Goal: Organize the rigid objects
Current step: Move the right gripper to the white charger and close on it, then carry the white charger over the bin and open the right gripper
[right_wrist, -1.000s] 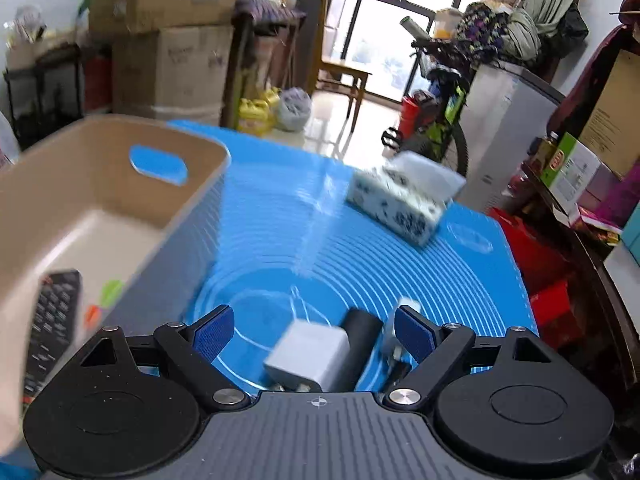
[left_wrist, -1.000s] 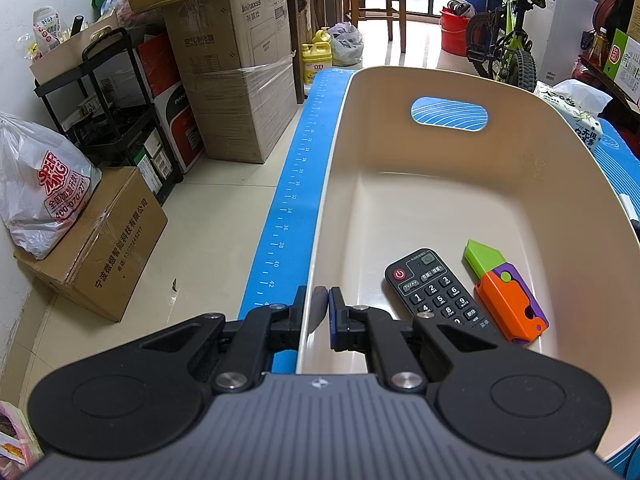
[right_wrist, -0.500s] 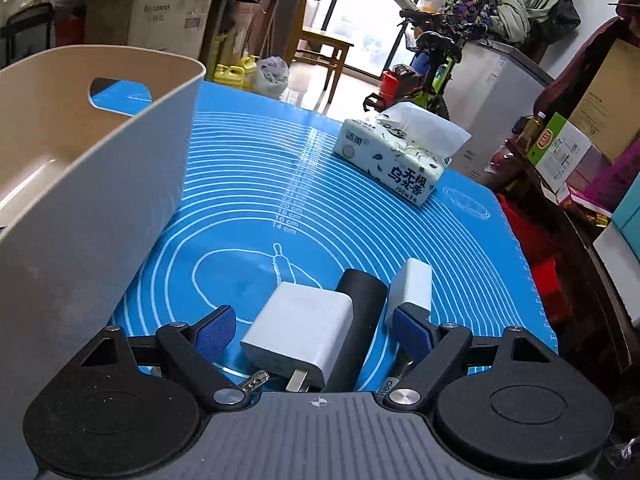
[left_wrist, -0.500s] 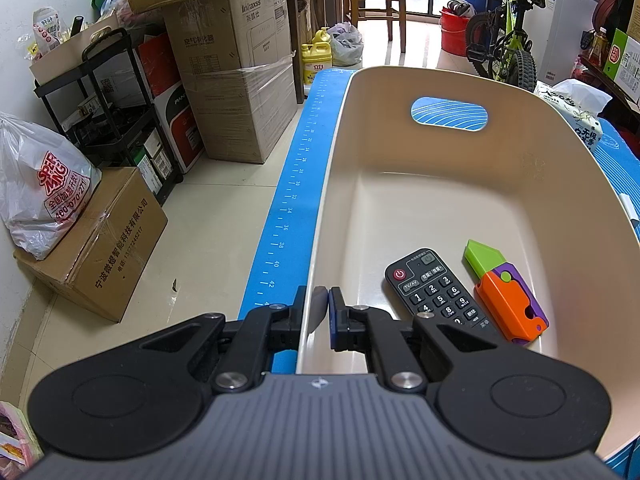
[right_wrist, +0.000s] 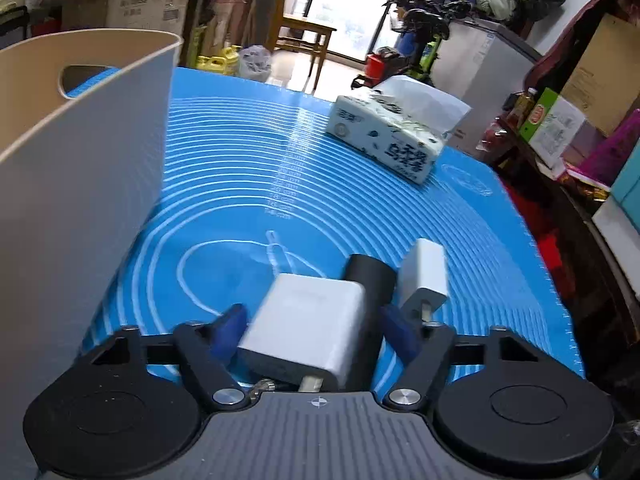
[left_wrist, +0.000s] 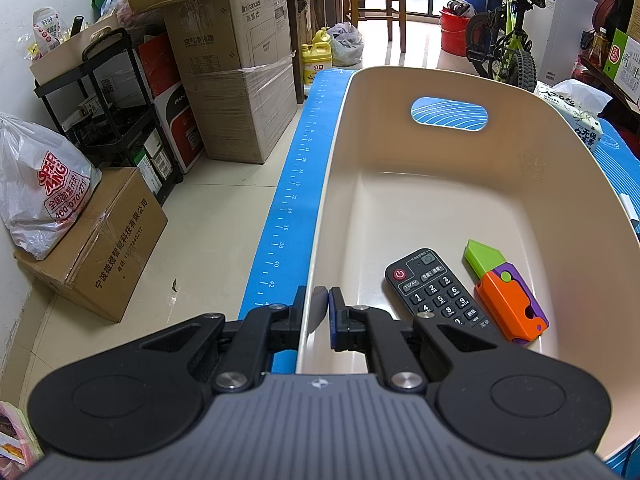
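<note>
White plastic fills the gap between your right gripper (right_wrist: 312,330)'s blue pads: the large charger block (right_wrist: 308,324) sits low in the centre of the right wrist view, and the jaws are closing on it, though blur hides whether the pads press it yet. Square the pads on its flat sides before you commit, because the black cylinder (right_wrist: 366,280) lies touching the block's right edge and the right pad is coming in close beside it. Judging from that, you risk pinching both or dragging the cylinder along. The small white charger (right_wrist: 424,276), just right of the cylinder, should stay out of the grip. Lift straight up once the hold is firm, then carry left over the high wall of the beige bin (right_wrist: 80,168).

Your left gripper (left_wrist: 320,312), low in the centre of its frame, is clamped narrow on the bin's near rim (left_wrist: 316,248); keep it steady so the bin does not slide. Inside, at lower right, lie a black remote (left_wrist: 436,288) and, just beside it, an orange, purple and green toy (left_wrist: 508,292).

Everything rests on a blue ringed mat (right_wrist: 248,184). A tissue pack (right_wrist: 396,136) sits at its far edge, upper right. Around you are stacked cardboard boxes (left_wrist: 236,80), a black shelf cart (left_wrist: 108,120), a white plastic bag (left_wrist: 44,188), a wooden chair (left_wrist: 380,4) and a bicycle (left_wrist: 504,36).
</note>
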The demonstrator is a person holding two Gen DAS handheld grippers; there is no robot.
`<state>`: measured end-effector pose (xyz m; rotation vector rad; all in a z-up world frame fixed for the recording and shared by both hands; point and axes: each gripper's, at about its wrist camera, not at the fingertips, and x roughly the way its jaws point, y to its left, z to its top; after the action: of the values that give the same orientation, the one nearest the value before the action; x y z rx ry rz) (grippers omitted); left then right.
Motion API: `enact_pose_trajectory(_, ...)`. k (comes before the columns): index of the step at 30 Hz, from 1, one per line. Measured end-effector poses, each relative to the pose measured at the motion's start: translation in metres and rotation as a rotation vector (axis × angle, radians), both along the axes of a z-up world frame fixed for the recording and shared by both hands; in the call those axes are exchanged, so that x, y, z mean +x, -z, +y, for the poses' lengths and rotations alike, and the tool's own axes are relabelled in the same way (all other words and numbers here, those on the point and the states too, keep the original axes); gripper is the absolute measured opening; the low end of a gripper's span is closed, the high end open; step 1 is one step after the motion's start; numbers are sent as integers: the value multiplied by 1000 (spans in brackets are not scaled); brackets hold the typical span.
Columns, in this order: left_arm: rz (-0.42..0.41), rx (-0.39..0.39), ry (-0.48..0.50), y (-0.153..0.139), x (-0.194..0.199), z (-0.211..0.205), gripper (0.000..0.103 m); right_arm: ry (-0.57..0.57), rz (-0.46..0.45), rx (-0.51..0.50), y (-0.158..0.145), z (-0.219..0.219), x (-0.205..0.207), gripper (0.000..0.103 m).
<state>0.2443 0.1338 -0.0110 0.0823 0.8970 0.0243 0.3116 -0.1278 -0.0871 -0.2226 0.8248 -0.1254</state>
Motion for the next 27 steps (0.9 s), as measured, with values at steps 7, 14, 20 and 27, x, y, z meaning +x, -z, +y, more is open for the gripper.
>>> enact_pose_trajectory(7,0,0,0,0,0,0,11,17,-24,24,-3,-2,-7,58)
enact_pose_trajectory(14,0,0,0,0,0,0,11,18,-49,102,-12,-13,-15,57)
enact_pose_trajectory(20,0,0,0,0,0,0,11,16,-67,127,-18,-15,-23,57)
enact_pose_trajectory(27,0,0,0,0,0,0,11,15,-105,148,-32,-21,-31,57)
